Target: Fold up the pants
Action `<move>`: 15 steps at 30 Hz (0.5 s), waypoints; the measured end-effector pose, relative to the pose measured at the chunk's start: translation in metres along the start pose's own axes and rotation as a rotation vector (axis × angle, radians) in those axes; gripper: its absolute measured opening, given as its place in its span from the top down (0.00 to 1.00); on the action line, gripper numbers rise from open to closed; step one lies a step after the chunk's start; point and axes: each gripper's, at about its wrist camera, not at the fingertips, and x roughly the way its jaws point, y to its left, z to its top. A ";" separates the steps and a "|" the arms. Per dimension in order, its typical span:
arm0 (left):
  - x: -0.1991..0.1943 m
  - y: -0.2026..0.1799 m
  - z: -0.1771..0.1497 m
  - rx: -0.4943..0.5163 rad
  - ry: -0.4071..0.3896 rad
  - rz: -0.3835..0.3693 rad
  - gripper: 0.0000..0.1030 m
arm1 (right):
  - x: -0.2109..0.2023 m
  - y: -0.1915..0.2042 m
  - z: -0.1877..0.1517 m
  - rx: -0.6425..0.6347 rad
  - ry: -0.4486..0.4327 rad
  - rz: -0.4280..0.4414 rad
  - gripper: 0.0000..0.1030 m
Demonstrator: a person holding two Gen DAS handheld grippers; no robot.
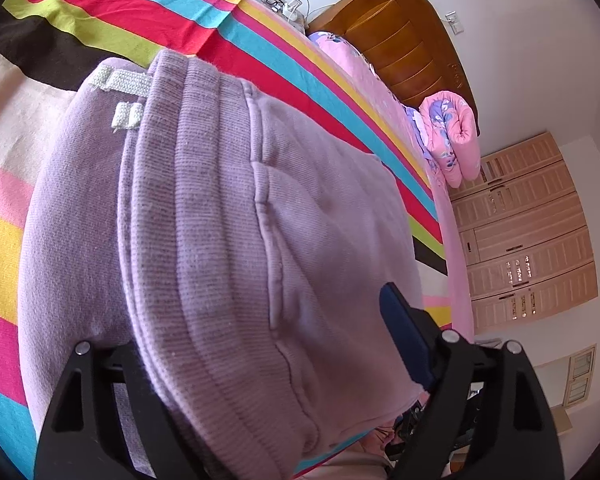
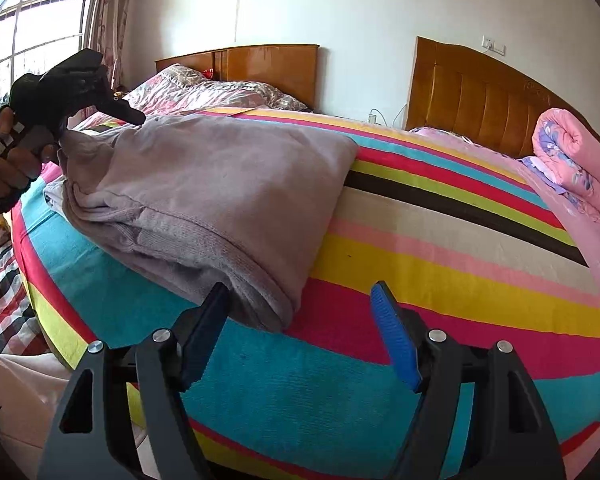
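The lilac pants [image 2: 220, 184] lie folded in a thick bundle on the striped bedspread [image 2: 440, 248]. In the left wrist view the pants [image 1: 228, 208] fill the frame, ribbed waistband up, bunched between the jaws of my left gripper [image 1: 260, 344]; the jaws stand wide apart around the cloth, and only the right blue pad [image 1: 404, 332] shows. In the right wrist view the left gripper [image 2: 100, 92] sits at the bundle's far left end. My right gripper [image 2: 300, 300] is open, its left finger [image 2: 208, 320] touching the near corner of the bundle, nothing between the pads.
Two wooden headboards [image 2: 480, 92] stand at the wall. A rolled pink floral quilt [image 2: 572, 152] lies at the bed's right end. A second bed with crumpled bedding [image 2: 220, 92] is behind. A window [image 2: 32, 20] is at left; a wardrobe [image 1: 528, 232] shows in the left wrist view.
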 end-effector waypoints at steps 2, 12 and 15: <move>-0.001 -0.001 -0.001 0.003 -0.006 0.007 0.20 | 0.001 0.006 0.004 -0.026 -0.015 -0.025 0.29; -0.038 -0.056 -0.012 0.197 -0.094 0.151 0.75 | 0.020 0.005 0.008 -0.014 0.020 -0.123 0.21; -0.072 -0.096 -0.010 0.329 -0.152 0.131 0.76 | 0.022 0.002 0.010 -0.021 0.035 -0.160 0.19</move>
